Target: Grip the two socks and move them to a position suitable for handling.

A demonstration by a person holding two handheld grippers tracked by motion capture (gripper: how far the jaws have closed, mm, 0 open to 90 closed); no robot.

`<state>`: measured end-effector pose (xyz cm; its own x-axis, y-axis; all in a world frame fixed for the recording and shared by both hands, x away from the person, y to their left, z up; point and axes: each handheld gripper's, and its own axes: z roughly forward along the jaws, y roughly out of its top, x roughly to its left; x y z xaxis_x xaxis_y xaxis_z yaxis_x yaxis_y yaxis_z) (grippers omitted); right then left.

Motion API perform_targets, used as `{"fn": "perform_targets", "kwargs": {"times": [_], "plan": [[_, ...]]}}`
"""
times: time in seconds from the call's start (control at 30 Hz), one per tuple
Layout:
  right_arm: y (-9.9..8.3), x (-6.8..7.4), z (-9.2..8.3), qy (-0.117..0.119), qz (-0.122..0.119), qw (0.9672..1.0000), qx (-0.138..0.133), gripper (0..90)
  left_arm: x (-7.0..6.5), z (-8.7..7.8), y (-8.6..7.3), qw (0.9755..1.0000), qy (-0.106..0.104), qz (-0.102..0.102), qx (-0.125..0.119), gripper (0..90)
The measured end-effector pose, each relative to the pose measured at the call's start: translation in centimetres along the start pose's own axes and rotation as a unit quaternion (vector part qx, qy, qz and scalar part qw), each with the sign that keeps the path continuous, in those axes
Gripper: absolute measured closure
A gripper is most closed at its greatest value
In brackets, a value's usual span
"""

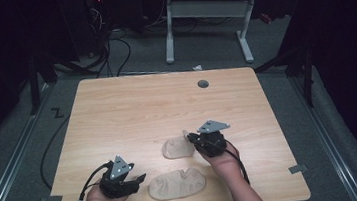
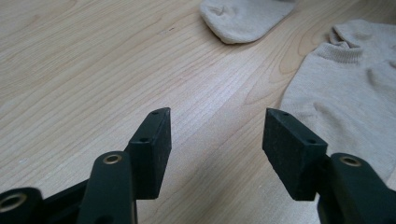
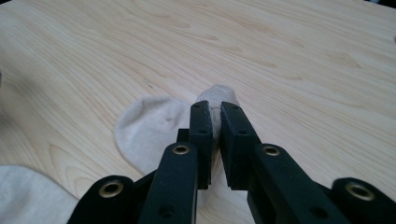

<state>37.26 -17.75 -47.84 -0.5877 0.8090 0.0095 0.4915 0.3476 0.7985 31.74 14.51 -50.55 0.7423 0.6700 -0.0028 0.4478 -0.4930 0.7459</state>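
Observation:
Two beige socks lie on the wooden table [image 1: 132, 105]. The farther sock [image 1: 176, 147] is pinched at its cuff by my right gripper [image 1: 190, 138], whose jaws are shut on a raised fold of fabric [image 3: 216, 100]; the rest of that sock [image 3: 149, 128] trails flat to the left. The nearer sock [image 1: 177, 184] lies flat and crumpled by the front edge. My left gripper [image 1: 137, 179] rests low just left of it, open, with bare wood between its jaws [image 2: 217, 140]. In the left gripper view the nearer sock [image 2: 345, 88] lies to the right and the farther sock's toe [image 2: 245, 18] at the top.
A round grey cable port [image 1: 203, 84] sits near the table's far edge. Tape tabs mark the front corners [image 1: 50, 200] [image 1: 298, 169]. Beyond the table stand a white desk frame [image 1: 205, 12] and floor cables.

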Motion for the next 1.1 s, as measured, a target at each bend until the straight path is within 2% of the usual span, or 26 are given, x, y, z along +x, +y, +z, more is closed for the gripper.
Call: {"fn": "perform_targets", "kwargs": {"times": [0.3,0.57,0.73,0.9,1.1], "plan": [[-2.6,-1.8,-0.9,-0.019,0.025,0.9995,0.007,81.2,0.0,0.2,-0.1,1.0000,0.000,-0.001,0.003,42.6],[-4.0,-3.0,-1.6,-0.034,0.032,0.9988,0.016,75.1,0.0,0.3,-0.1,1.0000,-0.007,-0.004,0.001,42.8],[-5.1,-3.7,-2.6,-0.043,0.034,0.9984,0.012,71.1,0.1,0.7,0.1,0.9999,-0.007,-0.010,-0.002,42.9],[-5.6,-3.7,-2.9,-0.046,0.031,0.9983,0.018,66.6,0.1,0.8,0.4,0.9999,-0.009,-0.008,-0.005,43.1],[-5.8,-3.5,-2.7,-0.053,0.025,0.9979,0.027,61.2,0.4,1.4,0.7,0.9998,-0.012,-0.015,-0.006,43.7]]}}
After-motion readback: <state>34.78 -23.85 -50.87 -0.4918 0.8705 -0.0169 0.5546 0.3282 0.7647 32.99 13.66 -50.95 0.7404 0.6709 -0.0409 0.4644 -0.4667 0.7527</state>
